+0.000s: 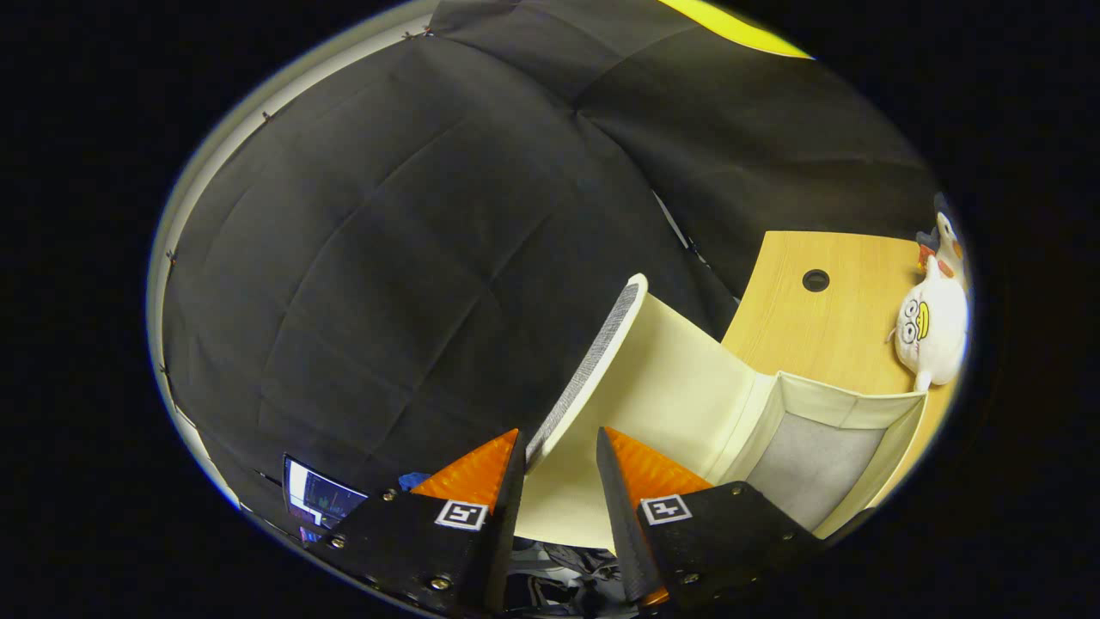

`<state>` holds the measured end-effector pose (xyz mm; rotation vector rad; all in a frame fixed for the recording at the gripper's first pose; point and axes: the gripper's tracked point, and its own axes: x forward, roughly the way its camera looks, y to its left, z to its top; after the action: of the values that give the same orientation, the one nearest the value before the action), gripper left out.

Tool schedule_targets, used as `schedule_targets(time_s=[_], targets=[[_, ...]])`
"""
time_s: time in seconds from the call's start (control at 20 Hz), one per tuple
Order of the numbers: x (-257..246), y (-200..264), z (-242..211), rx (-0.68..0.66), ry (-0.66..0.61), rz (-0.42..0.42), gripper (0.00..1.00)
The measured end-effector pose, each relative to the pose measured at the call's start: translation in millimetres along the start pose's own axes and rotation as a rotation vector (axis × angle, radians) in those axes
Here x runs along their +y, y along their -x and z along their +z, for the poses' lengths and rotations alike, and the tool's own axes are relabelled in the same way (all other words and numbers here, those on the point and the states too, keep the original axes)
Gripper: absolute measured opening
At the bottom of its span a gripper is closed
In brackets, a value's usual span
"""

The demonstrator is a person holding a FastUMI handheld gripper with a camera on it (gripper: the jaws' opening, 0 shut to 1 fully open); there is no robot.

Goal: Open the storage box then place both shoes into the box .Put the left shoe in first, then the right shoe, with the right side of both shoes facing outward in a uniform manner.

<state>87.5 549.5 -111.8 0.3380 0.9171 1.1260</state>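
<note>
My gripper (559,447) sits at the bottom centre of the frame, its fingers spread with the edge of the cream fabric lid (636,378) standing between them; I cannot tell whether either finger touches it; the lid is raised, tilted up toward the centre, hinged to the cream fabric storage box (859,404) at lower right, whose grey inside shows; the box rests on a pale wooden table (808,327); a white plush toy (932,331) lies at far right.
</note>
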Motion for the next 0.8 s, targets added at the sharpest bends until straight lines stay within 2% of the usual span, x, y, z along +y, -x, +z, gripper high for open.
schedule_targets(time_s=[0.05,0.2,0.3,0.35,0.4,0.8], targets=[[2,-1,-5,0.010,0.016,-0.010,0.64],[4,5,-11,0.021,0.031,-0.025,0.77],[-1,17,-12,0.016,0.023,-0.031,0.81],[-7,25,-14,0.012,0.021,-0.043,0.93],[-14,35,-14,0.002,0.018,-0.055,0.96],[-92,117,-30,-0.061,-0.006,-0.203,0.96]])
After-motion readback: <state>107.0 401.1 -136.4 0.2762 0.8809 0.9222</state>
